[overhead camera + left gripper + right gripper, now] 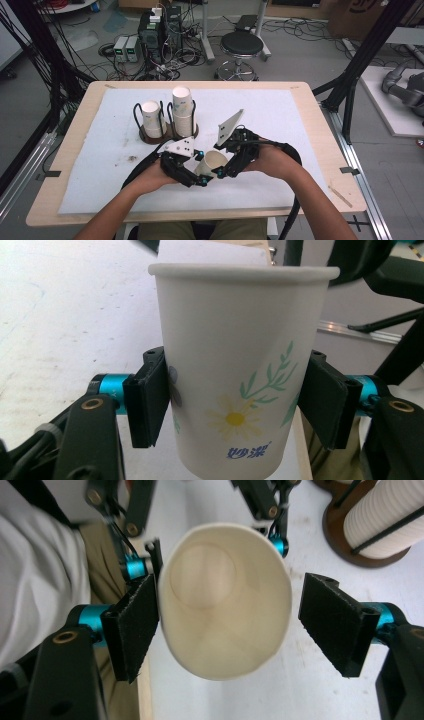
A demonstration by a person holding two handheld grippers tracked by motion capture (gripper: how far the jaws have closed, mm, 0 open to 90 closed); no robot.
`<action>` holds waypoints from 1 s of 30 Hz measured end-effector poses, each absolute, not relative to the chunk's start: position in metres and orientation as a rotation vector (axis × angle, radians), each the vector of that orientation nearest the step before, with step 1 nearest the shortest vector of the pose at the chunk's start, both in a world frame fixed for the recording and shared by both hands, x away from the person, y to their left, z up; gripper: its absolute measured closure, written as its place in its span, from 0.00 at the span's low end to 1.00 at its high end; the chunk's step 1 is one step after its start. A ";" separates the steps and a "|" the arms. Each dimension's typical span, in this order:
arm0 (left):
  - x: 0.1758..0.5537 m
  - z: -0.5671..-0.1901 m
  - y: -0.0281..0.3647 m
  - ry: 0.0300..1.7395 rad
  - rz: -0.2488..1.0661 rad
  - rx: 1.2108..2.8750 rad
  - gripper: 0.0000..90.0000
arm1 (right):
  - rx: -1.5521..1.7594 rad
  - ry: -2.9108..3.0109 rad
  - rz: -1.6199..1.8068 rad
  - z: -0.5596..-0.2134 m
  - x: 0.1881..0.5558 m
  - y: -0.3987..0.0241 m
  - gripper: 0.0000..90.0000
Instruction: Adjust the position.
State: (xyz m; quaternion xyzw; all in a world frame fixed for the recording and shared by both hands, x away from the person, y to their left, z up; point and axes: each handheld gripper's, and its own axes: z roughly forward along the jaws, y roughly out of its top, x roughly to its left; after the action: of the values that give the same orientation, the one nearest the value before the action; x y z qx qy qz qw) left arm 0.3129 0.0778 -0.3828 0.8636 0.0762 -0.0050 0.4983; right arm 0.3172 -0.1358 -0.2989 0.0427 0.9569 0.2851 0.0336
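A single paper cup (214, 162) is held just below the centre of the high view, tilted, between the two grippers above the white mat (300, 145). In the left gripper view the cup (235, 370) is seen upright between the black jaws, printed with a daisy and green leaves, and both pads are pressed against its lower wall, so the left gripper (200, 176) is closed on it. In the right gripper view the cup's open mouth (225, 600) is faced; its inside is seen bare and cream-coloured. The left pad (132, 625) of the right gripper (224, 159) is laid against the rim, while the right pad (337, 622) is kept apart from it by a clear gap, so those jaws are spread and no grip is made. Above and left of the centre of the high view a dark wooden cup holder (167, 134) with black wire loops is set on the mat; a shorter stack of cups (151, 119) is kept in its left bay and a taller stack (183, 112) in its right bay. Open mat is left to the right of the hands and along the lower edge. The wooden table edge (320, 125) is exposed around the mat.
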 end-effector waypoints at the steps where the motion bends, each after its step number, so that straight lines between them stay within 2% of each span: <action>1: 0.313 -0.385 0.079 0.202 -0.012 2.074 0.37 | 0.146 2.937 0.909 -0.298 0.317 -0.139 0.28; 13: 0.319 -0.405 0.109 0.357 0.068 1.890 0.37 | 0.412 2.691 1.373 -0.307 0.317 -0.189 0.26; 20: 0.318 -0.408 0.132 0.415 0.142 1.753 0.35 | 0.648 2.514 1.495 -0.342 0.315 -0.228 0.25; 30: 0.312 -0.407 0.160 0.473 0.249 1.669 0.35 | 0.894 2.264 1.469 -0.386 0.300 -0.274 0.24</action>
State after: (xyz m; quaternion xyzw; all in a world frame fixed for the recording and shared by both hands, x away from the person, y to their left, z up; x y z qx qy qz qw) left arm 0.3125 0.1601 -0.4070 0.7317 0.2075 0.1092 0.6401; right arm 0.2998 -0.2740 -0.3856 0.3109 0.7875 0.5110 0.1488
